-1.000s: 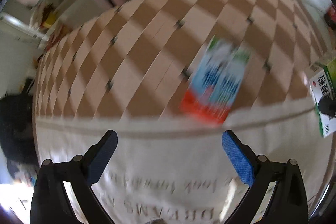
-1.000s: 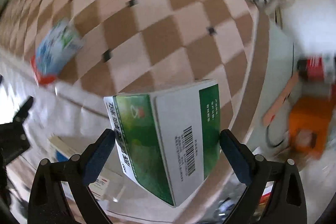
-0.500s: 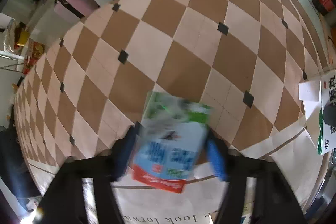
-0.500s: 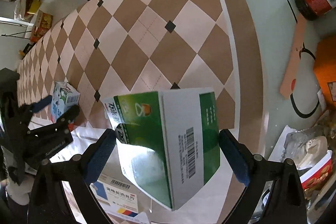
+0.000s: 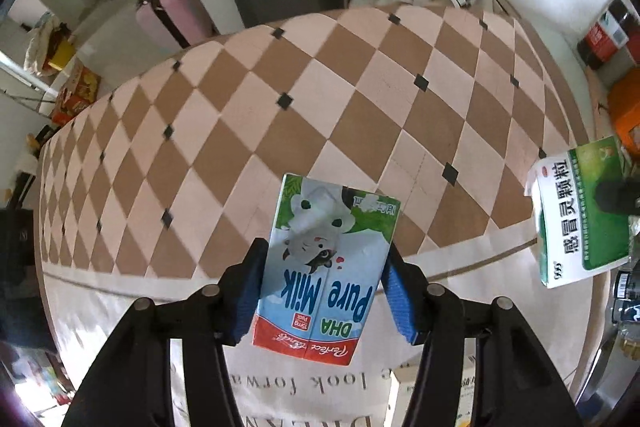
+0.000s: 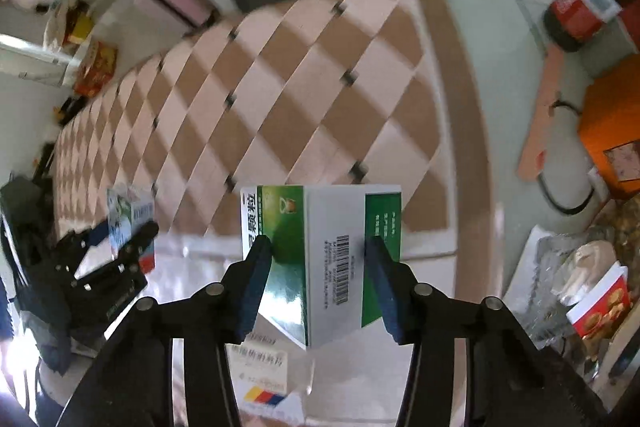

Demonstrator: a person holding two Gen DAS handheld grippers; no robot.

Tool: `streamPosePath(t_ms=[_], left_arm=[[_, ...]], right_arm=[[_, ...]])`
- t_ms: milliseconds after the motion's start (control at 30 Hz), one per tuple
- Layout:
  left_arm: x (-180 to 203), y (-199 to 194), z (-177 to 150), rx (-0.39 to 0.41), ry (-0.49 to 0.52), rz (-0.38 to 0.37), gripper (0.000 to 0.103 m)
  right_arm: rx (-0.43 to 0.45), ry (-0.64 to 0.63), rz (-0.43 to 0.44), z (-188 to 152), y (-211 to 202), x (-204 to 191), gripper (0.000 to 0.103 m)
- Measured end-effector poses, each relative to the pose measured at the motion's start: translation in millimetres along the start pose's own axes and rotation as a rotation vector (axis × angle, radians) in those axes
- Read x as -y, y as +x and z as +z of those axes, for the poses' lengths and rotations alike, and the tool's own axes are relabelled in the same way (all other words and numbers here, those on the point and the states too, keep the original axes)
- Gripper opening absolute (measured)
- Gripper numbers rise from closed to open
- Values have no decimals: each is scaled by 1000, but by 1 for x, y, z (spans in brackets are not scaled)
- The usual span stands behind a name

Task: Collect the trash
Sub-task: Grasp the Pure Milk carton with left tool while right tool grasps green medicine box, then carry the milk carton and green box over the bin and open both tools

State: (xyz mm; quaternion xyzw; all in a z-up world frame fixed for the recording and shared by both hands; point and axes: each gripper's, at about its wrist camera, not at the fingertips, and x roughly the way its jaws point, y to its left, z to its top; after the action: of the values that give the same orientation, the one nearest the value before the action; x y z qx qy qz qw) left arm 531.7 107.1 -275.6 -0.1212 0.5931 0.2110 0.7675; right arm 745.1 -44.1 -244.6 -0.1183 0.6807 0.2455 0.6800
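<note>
Glossy printed cardboard milk carton [image 5: 326, 267]; smooth card green box [image 6: 324, 259]

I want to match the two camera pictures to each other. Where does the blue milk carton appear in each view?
Left wrist view: the milk carton fills the lower centre, clamped in the left hand-held gripper, print upside down.
Right wrist view: it is small and blurred at the left edge, in that same gripper.
Shared landmark: the green medicine box, far right in the left view, centre in the right view.
</note>
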Motion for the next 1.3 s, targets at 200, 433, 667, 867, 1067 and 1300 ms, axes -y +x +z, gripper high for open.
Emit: streamPosePath(t_ms=[200, 433, 667, 867, 1067, 1300], left_arm=[[-18, 5, -12, -15, -68, -25, 52], [-17, 6, -21, -29, -84, -16, 52], [-20, 7, -24, 7, -96, 2, 52], [-23, -24, -44, 75, -127, -10, 52], [-46, -83, -107, 163, -130, -32, 52], [-77, -142, -227, 236, -89, -91, 52]], right_arm=[[22, 52, -37, -3, 23, 4, 88], [35, 66, -95, -7, 52, 2, 103], [97, 108, -93, -26, 40, 6, 78], [185, 94, -79, -81, 4, -21, 78], [278, 97, -56, -167, -41, -54, 78], [375, 125, -20, -311, -67, -110, 78]])
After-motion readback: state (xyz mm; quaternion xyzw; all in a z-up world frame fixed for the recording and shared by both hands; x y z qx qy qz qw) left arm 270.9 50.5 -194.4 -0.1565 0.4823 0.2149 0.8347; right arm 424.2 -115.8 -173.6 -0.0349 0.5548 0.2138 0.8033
